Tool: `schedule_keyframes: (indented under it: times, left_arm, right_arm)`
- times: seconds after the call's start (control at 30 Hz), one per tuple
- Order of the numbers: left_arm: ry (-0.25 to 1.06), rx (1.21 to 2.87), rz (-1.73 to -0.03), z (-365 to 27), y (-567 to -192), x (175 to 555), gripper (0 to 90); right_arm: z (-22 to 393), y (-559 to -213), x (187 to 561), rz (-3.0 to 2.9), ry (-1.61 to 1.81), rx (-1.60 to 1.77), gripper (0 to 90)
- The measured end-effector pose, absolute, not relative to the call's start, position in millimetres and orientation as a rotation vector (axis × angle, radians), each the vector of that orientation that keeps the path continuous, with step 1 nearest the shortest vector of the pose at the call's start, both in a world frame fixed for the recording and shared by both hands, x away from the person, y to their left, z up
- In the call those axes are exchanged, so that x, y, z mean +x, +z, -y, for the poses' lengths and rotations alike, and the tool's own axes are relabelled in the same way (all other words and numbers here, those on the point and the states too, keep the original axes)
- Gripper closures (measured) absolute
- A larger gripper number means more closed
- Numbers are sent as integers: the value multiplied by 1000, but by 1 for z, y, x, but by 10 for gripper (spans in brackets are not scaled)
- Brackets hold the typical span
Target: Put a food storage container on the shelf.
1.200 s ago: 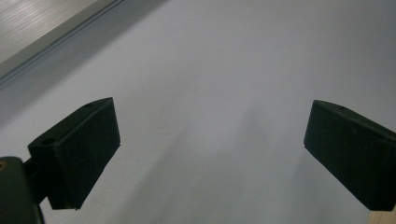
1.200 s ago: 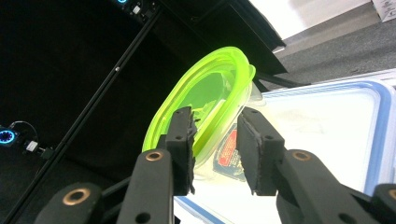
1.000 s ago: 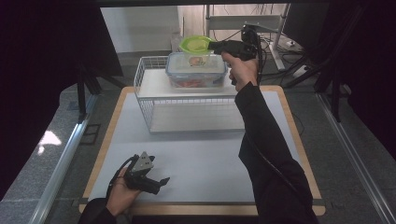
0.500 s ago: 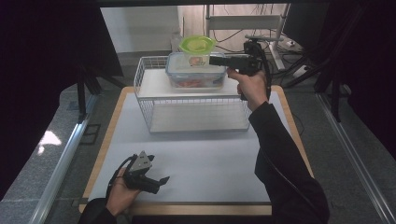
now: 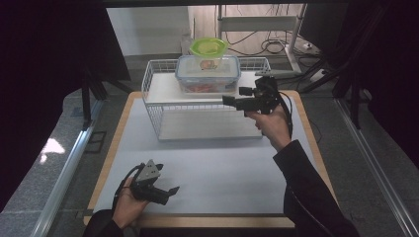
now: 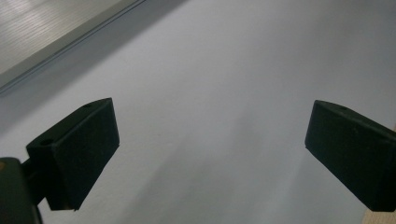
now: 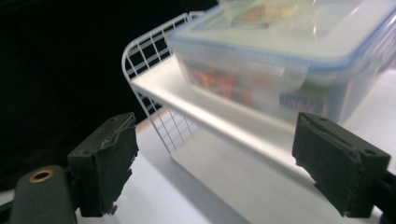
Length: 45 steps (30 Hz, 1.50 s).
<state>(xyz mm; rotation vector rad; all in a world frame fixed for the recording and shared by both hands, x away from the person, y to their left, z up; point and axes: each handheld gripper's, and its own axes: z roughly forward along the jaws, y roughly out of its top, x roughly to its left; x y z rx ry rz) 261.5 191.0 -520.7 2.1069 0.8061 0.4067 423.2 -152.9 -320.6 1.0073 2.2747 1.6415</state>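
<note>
High view, grey table mat, dark curtains

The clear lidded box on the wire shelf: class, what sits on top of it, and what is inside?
A green bowl sits on the box lid. Inside, orange-red contents show through the wall; what they are cannot be told.

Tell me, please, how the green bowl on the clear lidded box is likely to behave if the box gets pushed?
The green bowl rests loose on the smooth lid of the clear lidded box, so it may slide. It looks light, probably plastic, and perched high on the wire shelf, so it might topple off.
</note>
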Motion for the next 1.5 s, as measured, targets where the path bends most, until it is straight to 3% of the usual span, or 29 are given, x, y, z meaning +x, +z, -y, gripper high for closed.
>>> schedule_keyframes:
  times: [0.83, 1.5]
  left_arm:
    - [389, 2117, -795, -190, -521, 261, 27]
    - [367, 2111, -783, -190, -521, 261, 42]
  right_arm:
    - [171, -421, 378, -2361, 1411, 912, 0]
    - [205, -449, 344, -2318, 1368, 956, 12]
